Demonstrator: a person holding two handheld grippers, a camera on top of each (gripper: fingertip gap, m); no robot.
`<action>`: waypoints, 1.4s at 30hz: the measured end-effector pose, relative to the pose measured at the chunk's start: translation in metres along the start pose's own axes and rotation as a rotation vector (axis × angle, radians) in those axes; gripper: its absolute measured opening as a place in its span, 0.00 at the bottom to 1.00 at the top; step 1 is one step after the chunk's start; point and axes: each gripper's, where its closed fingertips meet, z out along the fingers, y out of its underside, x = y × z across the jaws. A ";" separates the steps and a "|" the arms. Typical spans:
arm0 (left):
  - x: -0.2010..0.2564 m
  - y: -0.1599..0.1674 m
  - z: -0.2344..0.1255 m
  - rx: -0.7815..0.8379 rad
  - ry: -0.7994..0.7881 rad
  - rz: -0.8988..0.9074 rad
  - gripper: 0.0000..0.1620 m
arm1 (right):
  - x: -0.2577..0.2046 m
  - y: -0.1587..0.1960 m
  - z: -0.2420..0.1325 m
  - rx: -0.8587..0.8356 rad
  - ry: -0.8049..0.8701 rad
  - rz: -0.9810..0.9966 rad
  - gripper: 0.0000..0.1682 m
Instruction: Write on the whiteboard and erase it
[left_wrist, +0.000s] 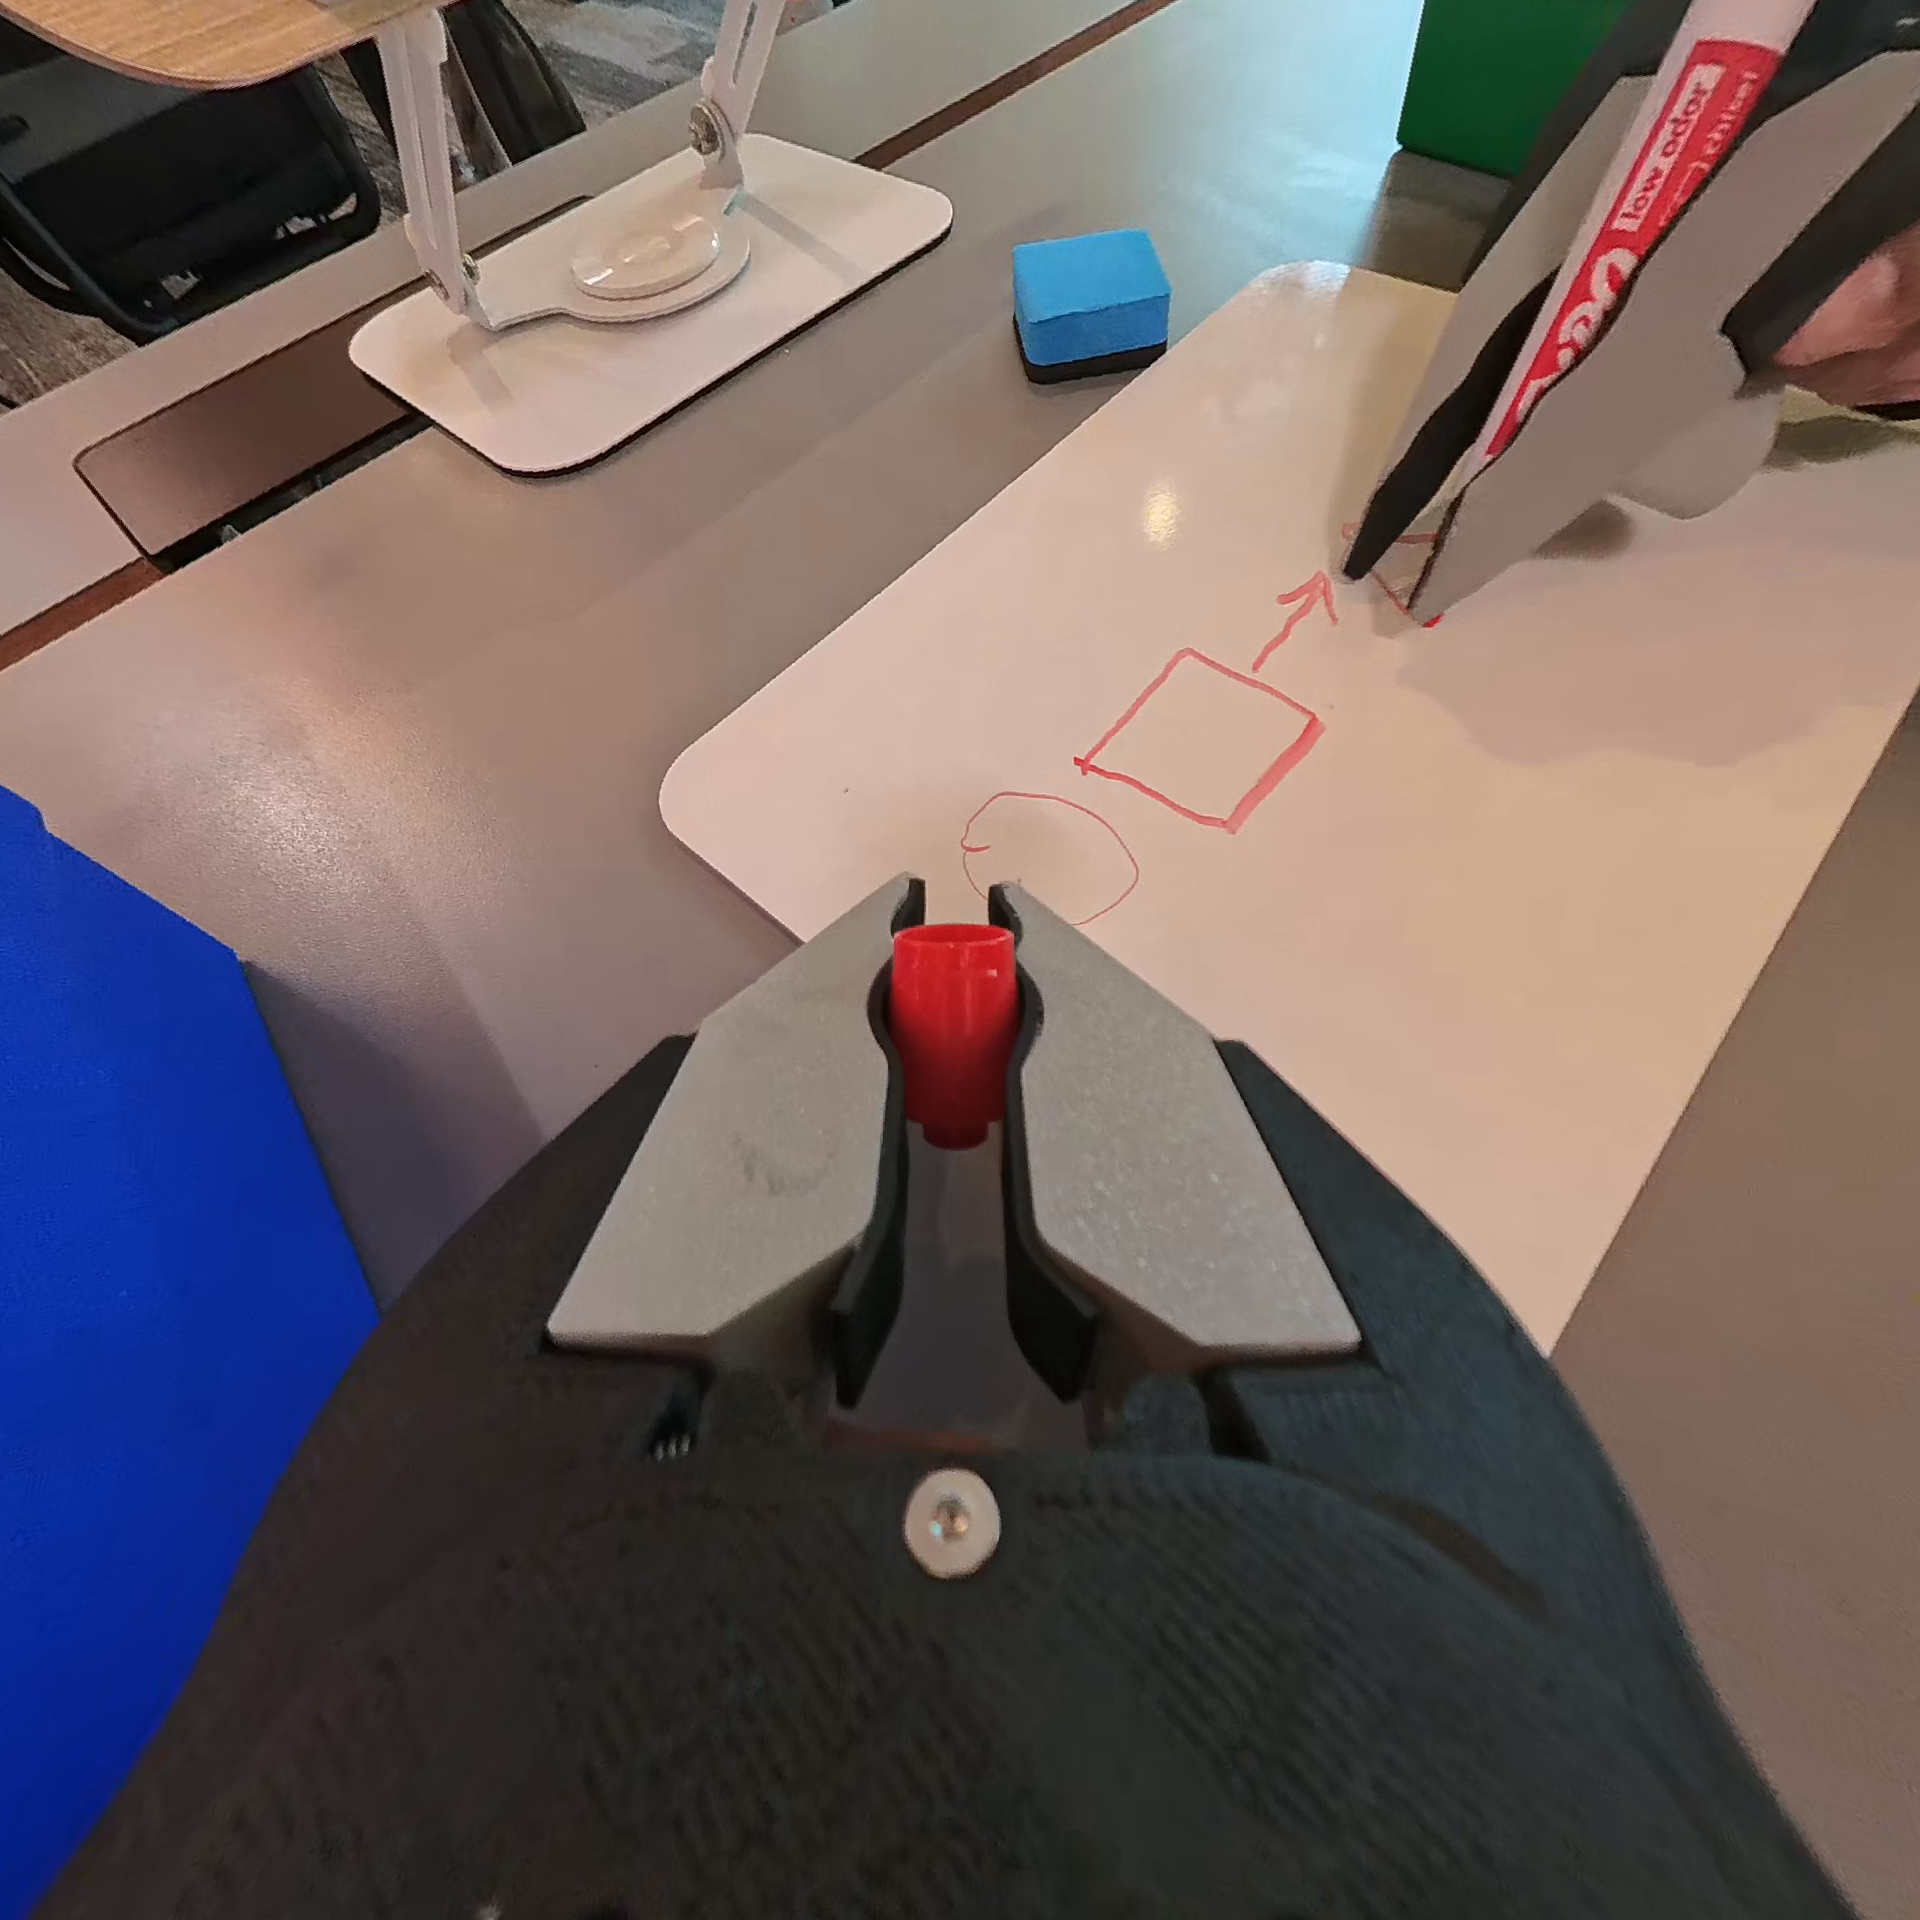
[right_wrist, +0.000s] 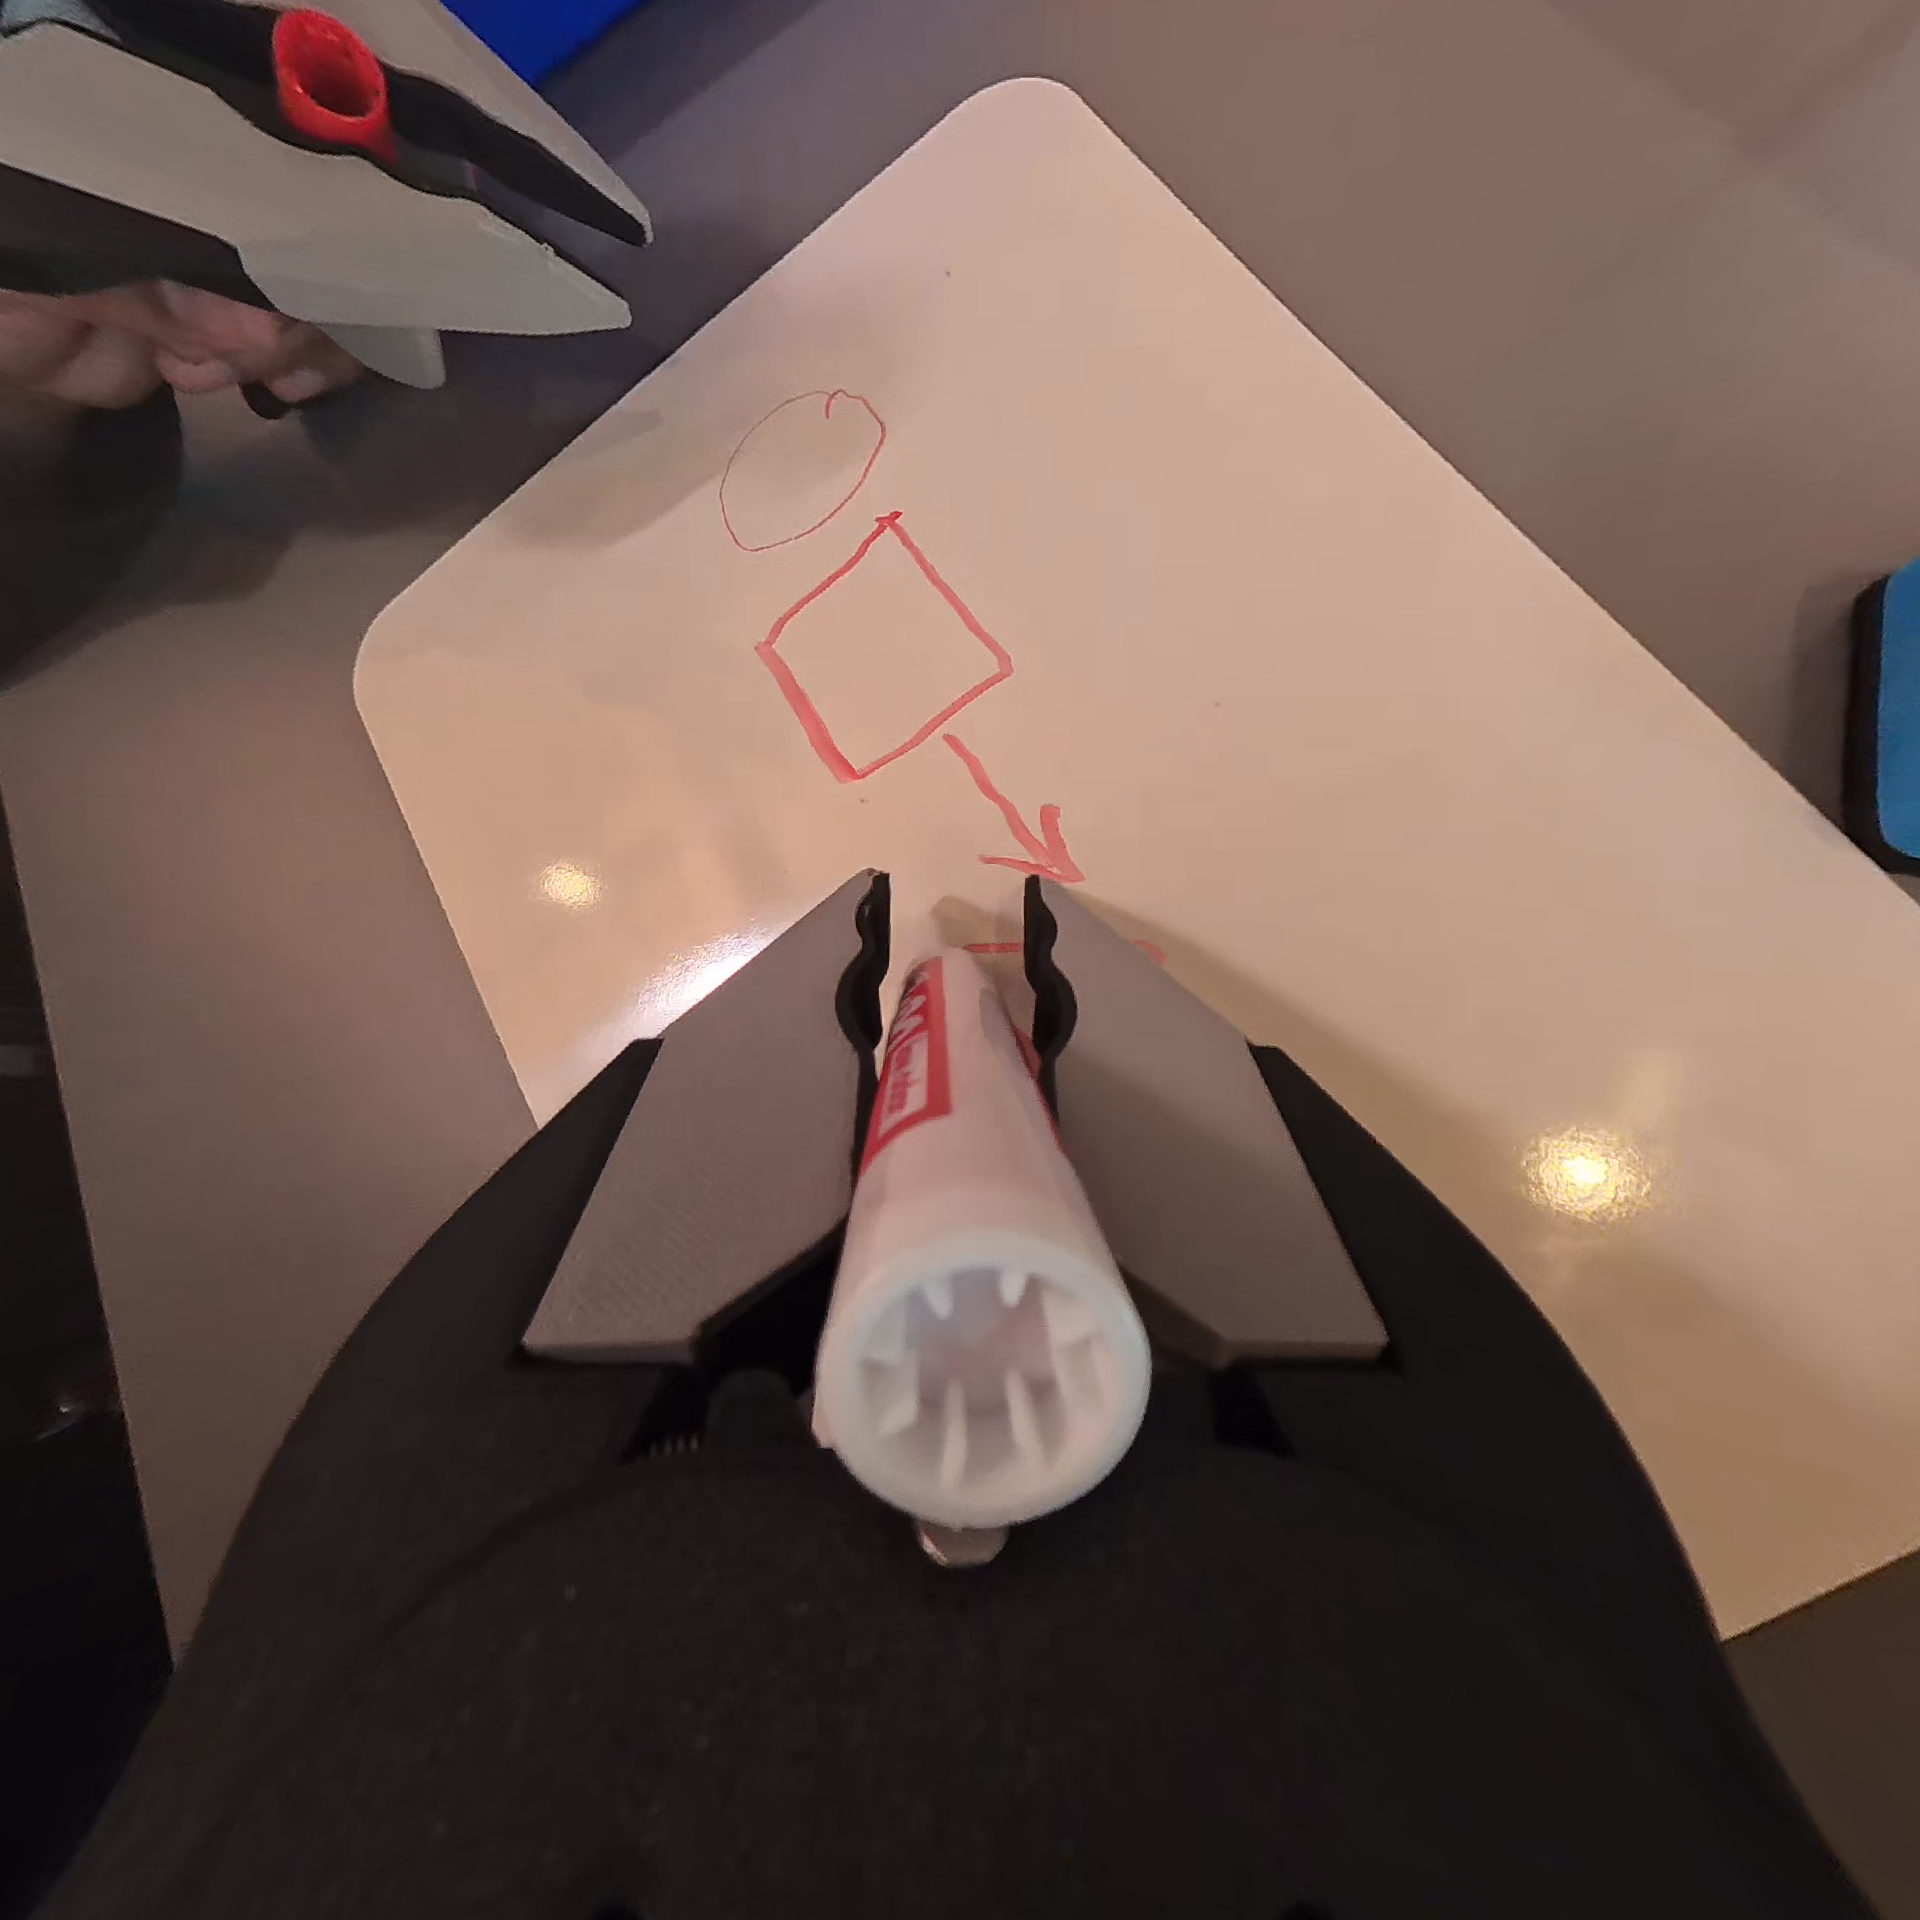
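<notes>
A white whiteboard (left_wrist: 1455, 987) (right_wrist: 1299, 520) lies flat on the grey table. It bears a red circle (left_wrist: 1049, 857) (right_wrist: 805, 473), a red square (left_wrist: 1205, 740) (right_wrist: 883, 649), a red arrow (left_wrist: 1294, 623) (right_wrist: 1013, 810) and part of another red shape under the right gripper. My right gripper (right_wrist: 956, 883) (left_wrist: 1397, 592) is shut on a white red-labelled marker (right_wrist: 977, 1195) (left_wrist: 1621, 239), its tip down at the board. My left gripper (left_wrist: 956, 894) (right_wrist: 582, 223) is shut on the red marker cap (left_wrist: 954, 1023) (right_wrist: 327, 88), beside the board's corner.
A blue eraser with a black base (left_wrist: 1091, 307) (right_wrist: 1886, 717) sits on the table beside the board. A white stand on a flat white plate (left_wrist: 644, 312) is farther back. A blue object (left_wrist: 125, 1299) is at the left, a green one (left_wrist: 1496, 73) at the back.
</notes>
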 end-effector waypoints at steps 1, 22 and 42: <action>0.000 0.000 0.000 0.000 0.000 0.000 0.06 | 0.001 -0.001 -0.001 0.015 -0.004 0.010 0.14; 0.000 0.000 0.000 0.001 0.002 0.005 0.06 | 0.030 -0.030 -0.031 0.239 0.127 0.058 0.14; 0.002 -0.001 0.000 0.005 0.000 0.023 0.06 | 0.029 -0.046 -0.041 0.371 0.123 0.062 0.15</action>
